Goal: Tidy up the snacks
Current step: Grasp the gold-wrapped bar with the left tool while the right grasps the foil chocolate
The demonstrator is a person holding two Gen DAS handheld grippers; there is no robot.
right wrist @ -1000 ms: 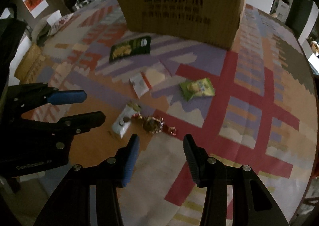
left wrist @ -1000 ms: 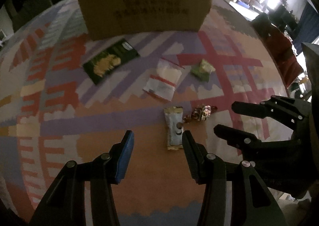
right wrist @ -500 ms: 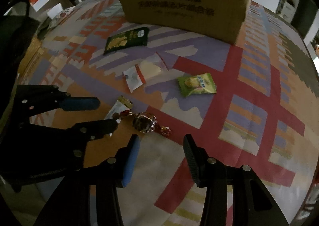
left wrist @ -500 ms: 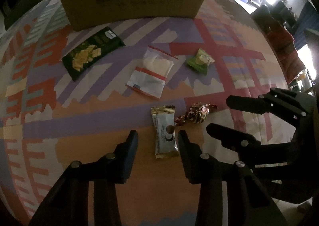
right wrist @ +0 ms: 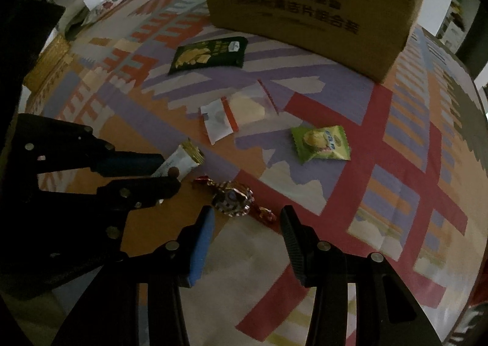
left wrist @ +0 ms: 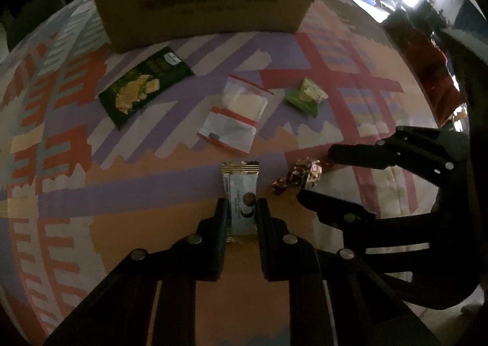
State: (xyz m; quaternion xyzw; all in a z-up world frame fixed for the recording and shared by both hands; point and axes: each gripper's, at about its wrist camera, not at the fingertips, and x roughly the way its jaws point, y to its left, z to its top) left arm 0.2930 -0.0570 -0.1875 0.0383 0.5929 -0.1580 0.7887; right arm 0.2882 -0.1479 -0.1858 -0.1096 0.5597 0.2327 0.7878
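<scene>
My left gripper point(left wrist: 242, 205) points steeply down and is shut on a white snack bar with gold ends point(left wrist: 241, 193), pads pressing its long sides. From the right wrist view that gripper point(right wrist: 169, 172) holds the bar point(right wrist: 180, 163) at the left. My right gripper point(right wrist: 246, 214) stands open just short of a foil-wrapped candy point(right wrist: 233, 198), which lies loose on the cloth ahead of its tips. In the left wrist view the right gripper point(left wrist: 317, 176) flanks the same candy point(left wrist: 305, 173).
A large cardboard box point(right wrist: 314, 1) stands at the back of the patterned tablecloth point(right wrist: 396, 163). Between the box and the grippers lie a dark green chip packet point(right wrist: 210, 54), a clear zip bag point(right wrist: 238, 111) and a light green packet point(right wrist: 320, 143).
The left jaws have closed from wide apart onto the white bar. The right gripper has stayed open and now sits closer to the wrapped candy.
</scene>
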